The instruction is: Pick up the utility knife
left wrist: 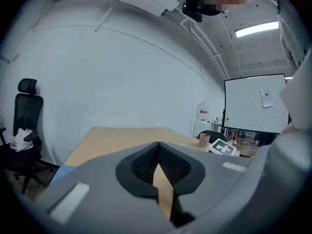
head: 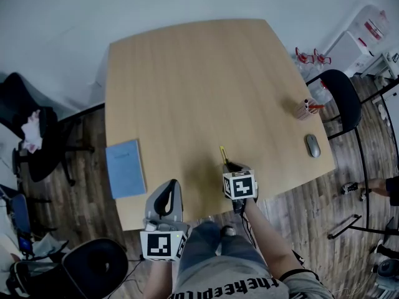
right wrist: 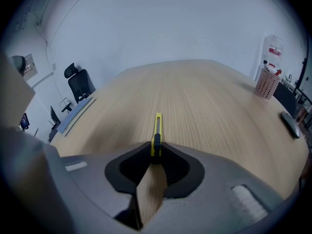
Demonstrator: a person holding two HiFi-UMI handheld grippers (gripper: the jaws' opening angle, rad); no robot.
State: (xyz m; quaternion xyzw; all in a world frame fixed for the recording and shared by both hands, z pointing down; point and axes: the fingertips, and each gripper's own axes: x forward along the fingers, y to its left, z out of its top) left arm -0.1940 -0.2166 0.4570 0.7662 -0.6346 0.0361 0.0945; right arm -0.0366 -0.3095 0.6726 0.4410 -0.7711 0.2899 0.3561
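The utility knife [head: 223,154], slim and yellow with a black slider, lies on the wooden table [head: 199,80] near its front edge, pointing away from me. My right gripper [head: 230,166] tilts down over its near end. In the right gripper view the jaws [right wrist: 155,152] are closed on the knife [right wrist: 157,126] at the slider end, and the rest of the yellow body sticks out ahead on the wood. My left gripper [head: 170,187] hovers level at the front edge, left of the knife, with its jaws [left wrist: 158,146] shut together and nothing between them.
A blue notebook [head: 126,168] lies at the table's front left. A pen cup [head: 305,109] and a grey mouse [head: 313,146] sit at the right edge. Office chairs stand left [head: 37,142] and right [head: 341,99] of the table.
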